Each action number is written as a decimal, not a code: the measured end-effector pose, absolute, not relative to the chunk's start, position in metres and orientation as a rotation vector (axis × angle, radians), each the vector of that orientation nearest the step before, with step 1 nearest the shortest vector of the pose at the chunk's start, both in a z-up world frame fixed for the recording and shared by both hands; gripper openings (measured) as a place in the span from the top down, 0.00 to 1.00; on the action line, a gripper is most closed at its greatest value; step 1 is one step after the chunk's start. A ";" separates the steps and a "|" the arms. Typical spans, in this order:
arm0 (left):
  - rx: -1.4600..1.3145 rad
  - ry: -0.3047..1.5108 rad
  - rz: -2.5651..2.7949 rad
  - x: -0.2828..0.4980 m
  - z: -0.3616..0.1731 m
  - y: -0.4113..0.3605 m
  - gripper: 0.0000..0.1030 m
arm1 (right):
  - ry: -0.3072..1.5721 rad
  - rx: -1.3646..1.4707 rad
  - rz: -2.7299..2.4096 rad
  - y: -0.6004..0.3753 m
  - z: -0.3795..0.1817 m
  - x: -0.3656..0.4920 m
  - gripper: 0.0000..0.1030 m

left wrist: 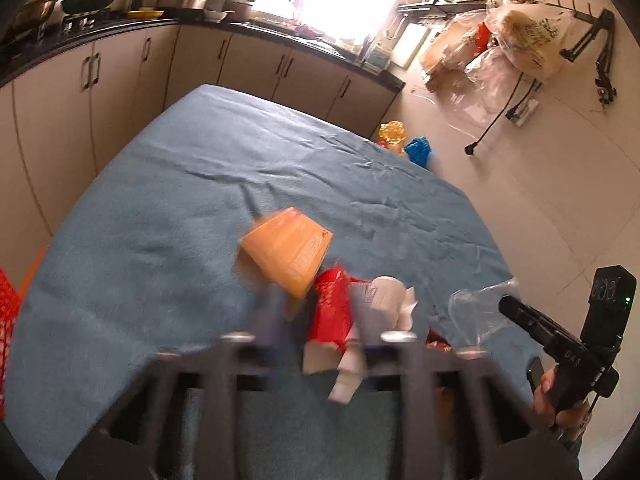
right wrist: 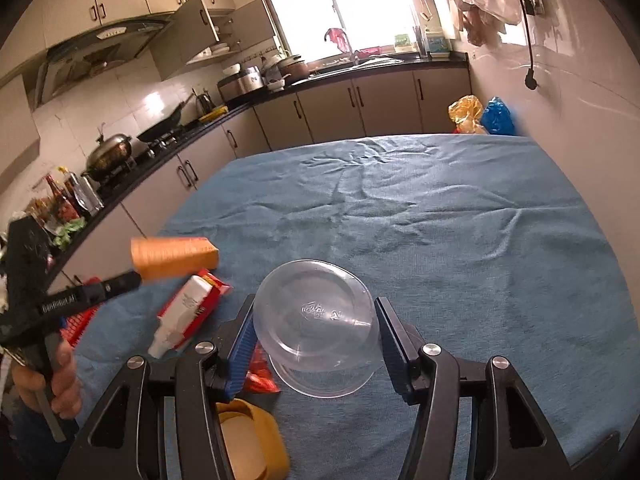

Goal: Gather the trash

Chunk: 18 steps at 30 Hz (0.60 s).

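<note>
Between blurred left gripper (left wrist: 316, 312) fingers: orange carton (left wrist: 287, 249) (grip unclear).

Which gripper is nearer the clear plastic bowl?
Right. The right gripper has the clear plastic bowl between its fingers; the left gripper, holding an orange box, is off to its left.

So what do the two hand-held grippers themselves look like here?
Both are black pistol-style frames held in bare hands, no sleeve visible. The right hand-held gripper has blue ribbed pads, silver pivot bolts, a green light and a thin cable at its grip. The left hand-held gripper carries white lettering on its body.
</note>
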State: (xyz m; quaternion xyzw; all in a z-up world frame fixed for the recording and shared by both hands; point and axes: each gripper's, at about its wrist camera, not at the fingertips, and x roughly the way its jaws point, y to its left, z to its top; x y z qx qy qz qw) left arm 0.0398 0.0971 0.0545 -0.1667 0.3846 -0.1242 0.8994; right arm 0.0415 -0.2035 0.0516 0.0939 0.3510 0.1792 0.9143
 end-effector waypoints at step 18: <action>-0.175 0.951 -0.150 0.098 0.031 0.095 0.13 | 0.722 0.246 0.378 -0.212 0.055 0.042 0.41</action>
